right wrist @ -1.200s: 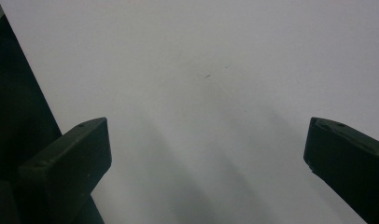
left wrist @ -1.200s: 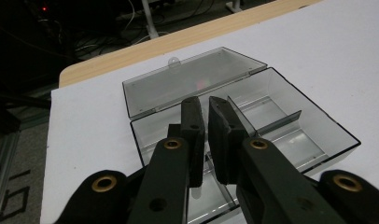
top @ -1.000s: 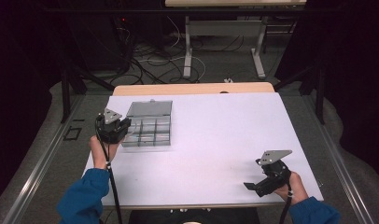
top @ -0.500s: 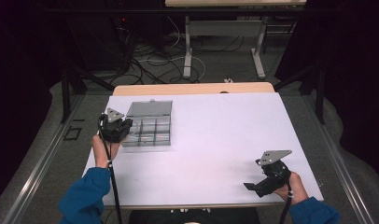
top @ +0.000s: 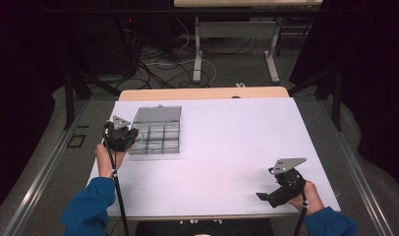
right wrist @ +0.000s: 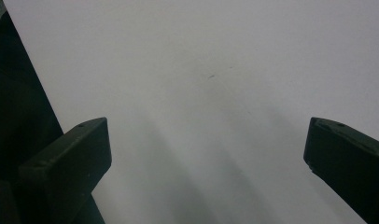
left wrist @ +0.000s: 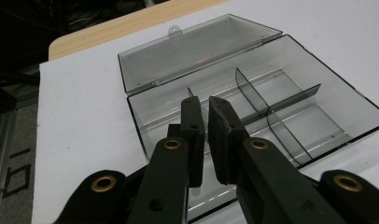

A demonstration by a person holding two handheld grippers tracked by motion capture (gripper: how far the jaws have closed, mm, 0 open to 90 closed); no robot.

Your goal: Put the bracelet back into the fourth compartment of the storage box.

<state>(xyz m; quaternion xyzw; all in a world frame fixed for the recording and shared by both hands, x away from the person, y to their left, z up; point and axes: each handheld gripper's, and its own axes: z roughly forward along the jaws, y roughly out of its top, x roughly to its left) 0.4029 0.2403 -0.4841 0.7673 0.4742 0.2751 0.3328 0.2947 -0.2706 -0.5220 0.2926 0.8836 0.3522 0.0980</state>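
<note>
Left gripper (left wrist: pixel 205 109), jaws nearly closed and holding nothing, hovers over the open compartment box (left wrist: pixel 290 100) at frame centre. Right gripper (right wrist: pixel 206 154), jaws wide apart and empty, sits above the white tabletop (right wrist: pixel 201 60).

The compartment box (left wrist: pixel 271 93) looks like smoky, see-through plastic, smooth and glossy, with light glinting on its open lid (left wrist: pixel 197 51) and thin dividers. The left tongs (left wrist: pixel 204 135) are matt black plastic with brass-coloured rivets; the right tongs (right wrist: pixel 206 154) show the same dull black finish. The desk (top: pixel 227 147) has a smooth, matt white top with a pale wood strip at its far edge
</note>
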